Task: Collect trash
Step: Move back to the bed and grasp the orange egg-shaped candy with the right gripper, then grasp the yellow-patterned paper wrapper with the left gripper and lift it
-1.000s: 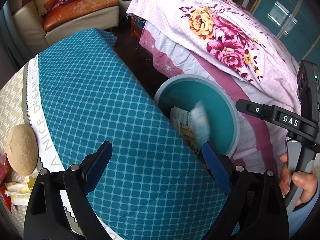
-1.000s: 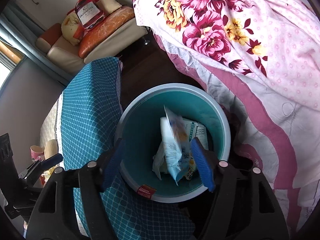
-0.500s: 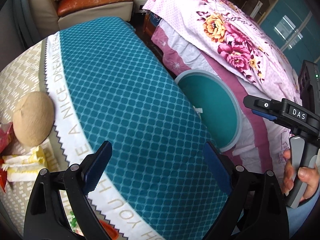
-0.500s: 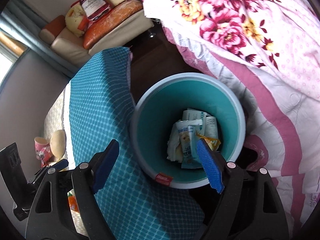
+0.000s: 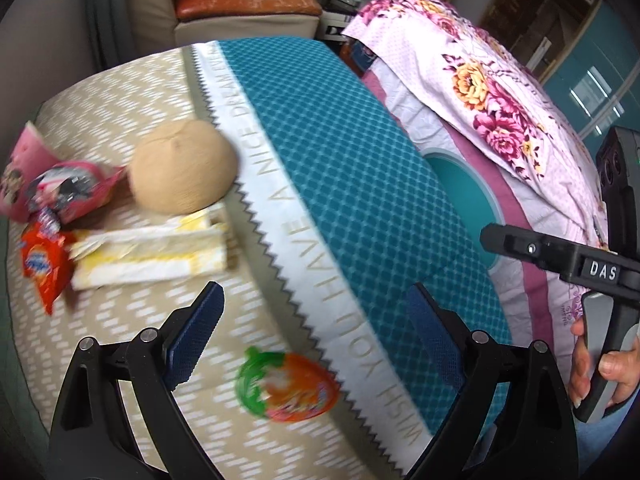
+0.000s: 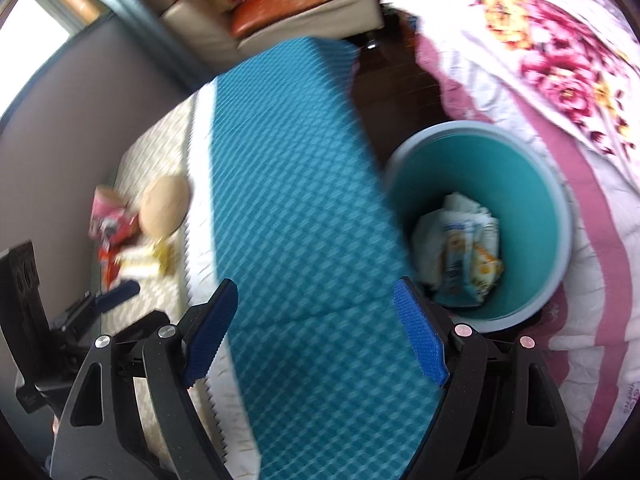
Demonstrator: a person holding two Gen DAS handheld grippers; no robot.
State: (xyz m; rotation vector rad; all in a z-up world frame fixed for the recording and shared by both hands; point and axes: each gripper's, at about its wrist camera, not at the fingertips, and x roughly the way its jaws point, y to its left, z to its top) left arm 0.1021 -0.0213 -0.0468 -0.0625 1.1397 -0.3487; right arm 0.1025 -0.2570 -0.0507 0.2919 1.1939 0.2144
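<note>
A teal bin (image 6: 480, 220) stands on the floor between table and bed, with several wrappers (image 6: 460, 248) inside; its rim shows in the left wrist view (image 5: 464, 176). On the table lie an orange-green wrapper (image 5: 286, 384), a yellow-white wrapper (image 5: 148, 248), a red packet (image 5: 42, 264) and a pink packet (image 5: 60, 192). My left gripper (image 5: 312, 340) is open and empty above the orange-green wrapper. My right gripper (image 6: 316, 328) is open and empty over the table's teal cloth, left of the bin.
A tan round object (image 5: 184, 174) sits on the table by the wrappers. The teal-and-beige tablecloth (image 5: 352, 184) drapes over the table edge. A floral bedspread (image 5: 500, 92) lies right of the bin. A sofa (image 5: 240, 8) stands at the back.
A wrapper dropped into the bin. Both grippers then swung left from the bin toward the table; the left one now faces the wrappers on it.
</note>
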